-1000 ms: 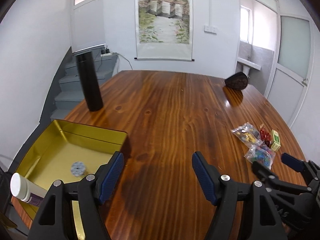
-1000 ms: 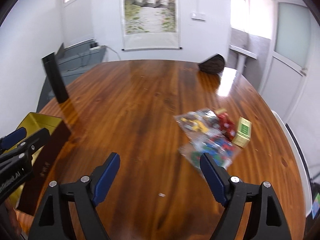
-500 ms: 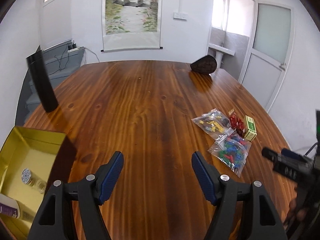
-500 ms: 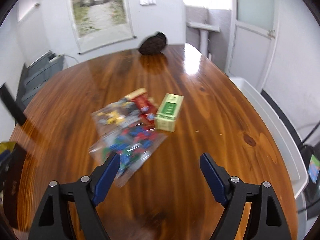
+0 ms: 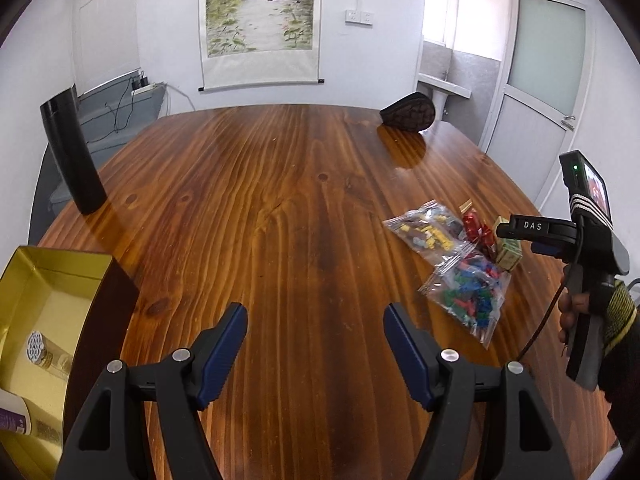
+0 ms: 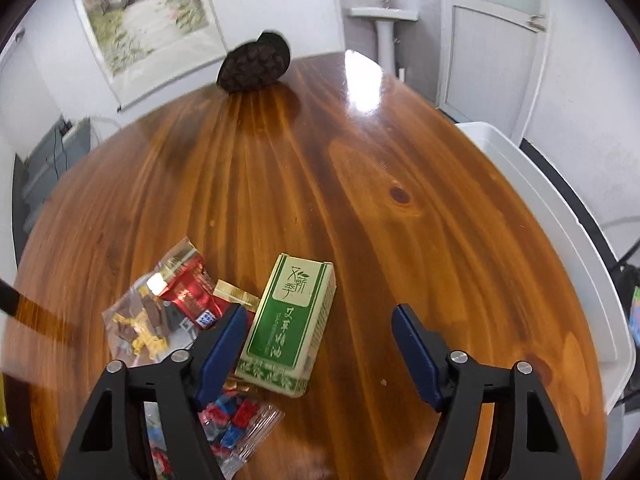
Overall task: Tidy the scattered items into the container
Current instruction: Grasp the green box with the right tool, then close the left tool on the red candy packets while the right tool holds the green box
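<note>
Right gripper (image 6: 318, 316) first: found it tipped down over the green box (image 6: 290, 320), jaws apart though just closing in. Saw the box partly between them, with neither pad pressing on it. Found the box lying flat on the table (image 5: 280, 200), its long axis running away from the camera and leaning a little to the right at the far end, so roughly in line with the fingers and with its short width across the gap. Noted it sitting off-centre, just beside the left finger and well apart from the right one. Judged that a small shift toward that left finger would centre the grip.

Found the left gripper (image 5: 314, 312) likewise apart, with only bare wood between its fingers. Placed the gold tin (image 5: 68, 266) at the left edge of the left wrist view, near that gripper and well apart from the box. Judged the right hand nearer the box and the left hand nearer the tin.

Spotted a red packet (image 6: 188, 292), a bag of yellow and brown bricks (image 6: 140, 328) and a bag of red and blue bricks (image 6: 236, 420) just beside the box.

Read "DAS" on the right gripper's finger in the left wrist view. Made out white Chinese characters on the box's green panel, plus small print near its foot, possibly a volume mark but too fine to be sure.
</note>
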`<move>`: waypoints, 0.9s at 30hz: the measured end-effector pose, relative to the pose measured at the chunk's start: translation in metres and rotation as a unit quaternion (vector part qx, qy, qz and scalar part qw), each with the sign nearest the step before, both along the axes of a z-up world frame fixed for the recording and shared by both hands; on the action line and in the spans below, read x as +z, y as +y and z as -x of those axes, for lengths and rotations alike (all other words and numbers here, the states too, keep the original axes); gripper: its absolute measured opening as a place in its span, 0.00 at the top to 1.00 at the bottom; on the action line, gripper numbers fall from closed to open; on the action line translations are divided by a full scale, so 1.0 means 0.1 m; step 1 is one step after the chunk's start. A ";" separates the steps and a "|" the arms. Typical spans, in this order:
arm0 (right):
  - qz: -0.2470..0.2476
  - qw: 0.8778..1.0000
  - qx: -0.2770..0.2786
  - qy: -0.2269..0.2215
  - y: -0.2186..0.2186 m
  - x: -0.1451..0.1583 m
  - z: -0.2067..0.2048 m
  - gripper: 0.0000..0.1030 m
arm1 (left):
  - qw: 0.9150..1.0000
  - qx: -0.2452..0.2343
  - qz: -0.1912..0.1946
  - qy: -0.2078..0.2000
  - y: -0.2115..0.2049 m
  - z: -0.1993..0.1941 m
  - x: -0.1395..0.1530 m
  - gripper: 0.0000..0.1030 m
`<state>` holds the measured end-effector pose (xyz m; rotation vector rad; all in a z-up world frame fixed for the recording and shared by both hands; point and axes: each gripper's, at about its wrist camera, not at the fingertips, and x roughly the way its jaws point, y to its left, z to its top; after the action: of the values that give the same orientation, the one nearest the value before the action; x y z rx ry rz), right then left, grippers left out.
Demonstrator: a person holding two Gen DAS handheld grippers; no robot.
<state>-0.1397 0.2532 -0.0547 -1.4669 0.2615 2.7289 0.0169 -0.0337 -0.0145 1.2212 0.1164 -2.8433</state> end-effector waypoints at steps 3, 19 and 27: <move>0.000 1.000 0.012 -0.014 -0.01 -0.05 0.00 0.34 | 1.000 0.001 -0.001 0.000 -0.01 0.02 0.00 0.30; -0.038 0.998 0.050 -0.022 0.06 -0.04 -0.83 0.69 | 0.994 -0.110 -0.012 0.002 0.64 0.70 0.05 0.30; -0.028 0.999 0.028 -0.007 0.18 0.02 -0.96 0.47 | 0.985 -0.169 -0.015 -0.021 1.09 1.26 -0.02 0.30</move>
<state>-0.0433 0.2712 -0.0523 -1.5014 0.1431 2.7430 -0.1095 0.0754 -0.0166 1.4293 -0.0552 -3.1042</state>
